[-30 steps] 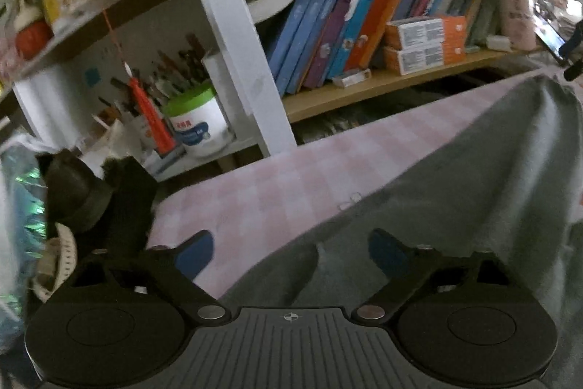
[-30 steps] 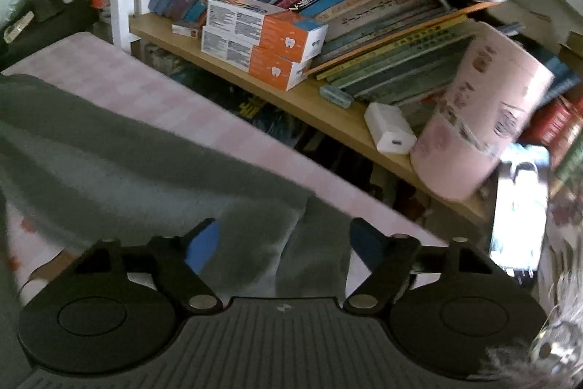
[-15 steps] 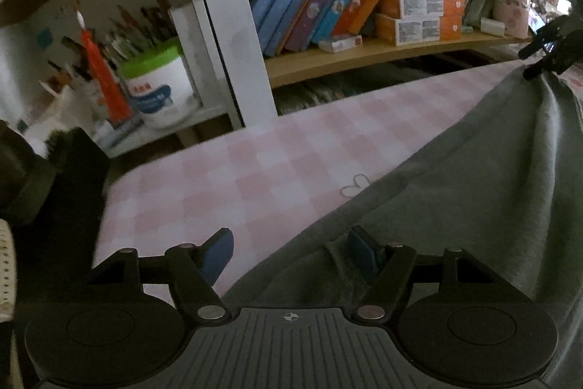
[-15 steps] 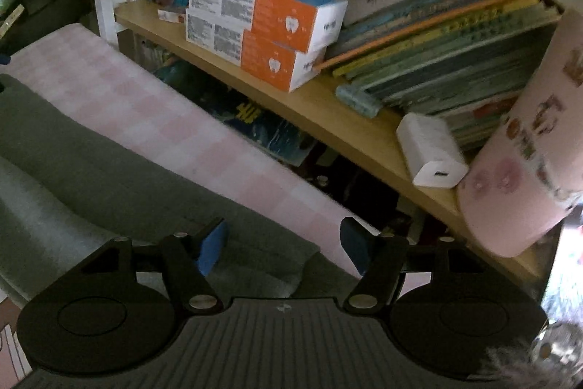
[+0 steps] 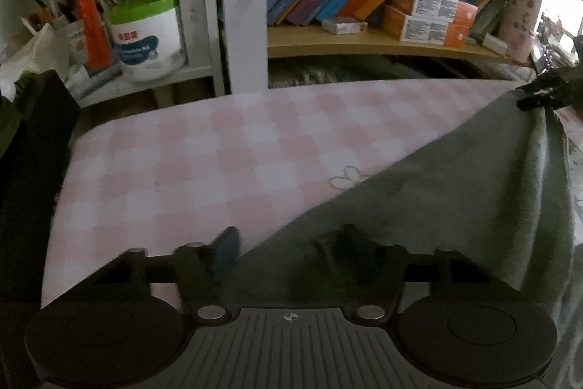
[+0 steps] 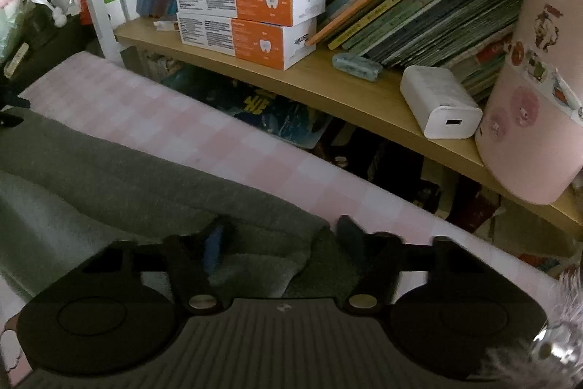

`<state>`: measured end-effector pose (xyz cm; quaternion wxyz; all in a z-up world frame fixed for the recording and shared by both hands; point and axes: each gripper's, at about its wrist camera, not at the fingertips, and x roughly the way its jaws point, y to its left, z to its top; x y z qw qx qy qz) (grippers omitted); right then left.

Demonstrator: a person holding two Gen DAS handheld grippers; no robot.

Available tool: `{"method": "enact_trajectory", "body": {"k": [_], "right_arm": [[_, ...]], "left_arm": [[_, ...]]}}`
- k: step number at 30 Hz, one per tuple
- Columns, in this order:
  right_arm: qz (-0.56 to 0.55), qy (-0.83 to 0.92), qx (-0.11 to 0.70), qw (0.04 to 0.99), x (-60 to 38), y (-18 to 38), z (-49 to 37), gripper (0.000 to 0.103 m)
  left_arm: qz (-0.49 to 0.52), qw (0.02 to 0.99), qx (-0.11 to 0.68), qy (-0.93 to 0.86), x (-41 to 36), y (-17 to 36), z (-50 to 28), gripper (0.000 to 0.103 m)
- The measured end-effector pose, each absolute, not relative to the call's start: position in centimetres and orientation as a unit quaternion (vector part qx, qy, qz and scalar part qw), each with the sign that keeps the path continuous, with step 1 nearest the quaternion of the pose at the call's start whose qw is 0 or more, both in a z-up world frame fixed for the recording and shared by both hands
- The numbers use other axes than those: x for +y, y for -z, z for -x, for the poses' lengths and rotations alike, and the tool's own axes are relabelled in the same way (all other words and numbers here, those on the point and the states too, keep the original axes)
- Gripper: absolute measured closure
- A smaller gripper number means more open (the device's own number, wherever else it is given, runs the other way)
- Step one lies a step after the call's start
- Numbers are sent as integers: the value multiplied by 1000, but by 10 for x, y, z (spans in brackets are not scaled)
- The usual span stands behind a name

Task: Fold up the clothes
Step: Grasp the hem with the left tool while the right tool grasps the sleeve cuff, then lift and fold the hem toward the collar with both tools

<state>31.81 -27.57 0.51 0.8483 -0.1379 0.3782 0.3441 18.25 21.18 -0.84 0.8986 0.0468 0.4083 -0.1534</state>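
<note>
A grey-green garment lies on a pink checked tabletop; its folded edge runs diagonally. My left gripper stands open low over the garment's near corner, its right finger on the cloth and its left finger over the bare tabletop. In the right wrist view the garment lies along the table's far side. My right gripper stands open over its corner, cloth between the fingers. The right gripper also shows at the far right of the left wrist view, at the garment's other end.
A wooden shelf behind the table holds books, two orange-and-white boxes, a white charger and a pink cup. A white post, a green-lidded tub and dark bags are at the left.
Both grippers have dropped lower and moved forward toward the table's far edge with the garment's edge. The jaws of each have narrowed a little but stay open.
</note>
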Motion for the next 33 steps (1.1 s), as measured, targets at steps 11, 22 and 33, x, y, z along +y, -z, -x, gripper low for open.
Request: {"method": "enact_trajectory", "body": {"k": [11,22,33], "right_arm": [[222,-312,254,888,-285,-44,-226,85],[230,-311,143,911,-331,-96,-45,85],[220,-341,194,893,-356,-62,87,76]], "left_arm": [[-150,925,337,87,167,-40,-137,90],[-159,949,257,89,158,-78,3,89],[-135,944,287,89,172,-42,105,79]]}}
